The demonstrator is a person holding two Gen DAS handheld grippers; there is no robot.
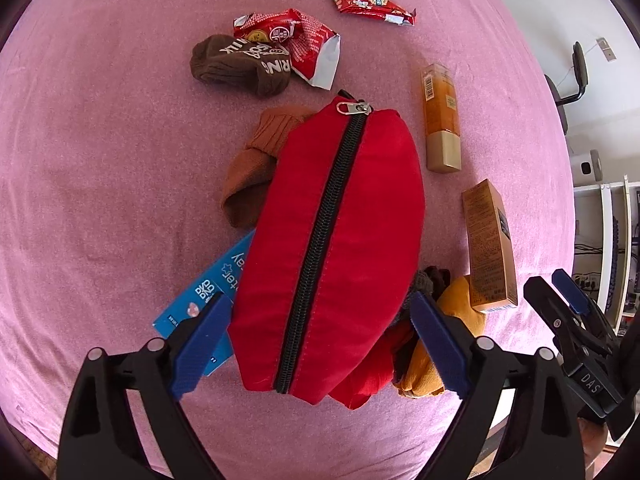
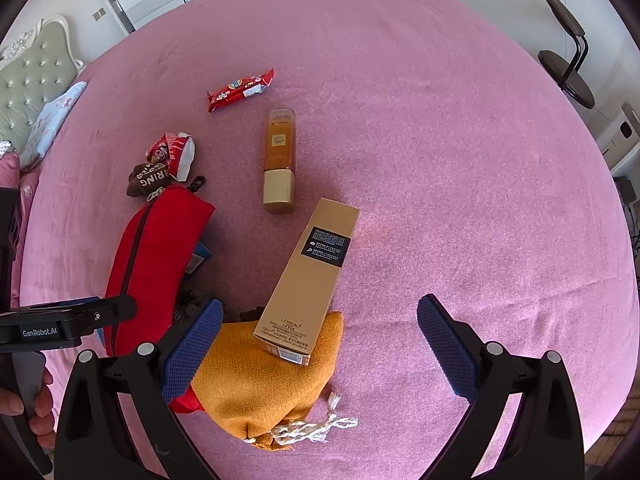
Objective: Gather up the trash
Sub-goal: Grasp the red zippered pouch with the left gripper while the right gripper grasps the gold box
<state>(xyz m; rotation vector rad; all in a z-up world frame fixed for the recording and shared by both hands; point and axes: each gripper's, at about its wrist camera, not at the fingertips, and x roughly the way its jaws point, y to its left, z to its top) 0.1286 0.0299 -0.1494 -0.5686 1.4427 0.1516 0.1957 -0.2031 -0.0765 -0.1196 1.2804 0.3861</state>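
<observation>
A red zip pouch (image 1: 332,248) lies on the pink bedspread (image 1: 100,160), its near end between the fingers of my left gripper (image 1: 320,340), which stands open close beside it. Two red snack wrappers (image 1: 374,5) (image 1: 296,40) lie farther off, one against a brown sock (image 1: 236,64). A blue packet (image 1: 208,300) and an orange-brown sock (image 1: 256,168) stick out from under the pouch. My right gripper (image 2: 320,344) is open over an orange cloth bag (image 2: 264,384). A gold box (image 2: 308,276) rests on that bag. The wrappers (image 2: 240,90) (image 2: 174,154) lie beyond.
A gold bottle (image 2: 279,160) lies past the box. A dark chair (image 2: 564,60) stands at the bed's far right. A padded headboard (image 2: 36,80) and a pillow (image 2: 52,120) are at the left. A person's hand (image 2: 24,404) grips the left tool's handle.
</observation>
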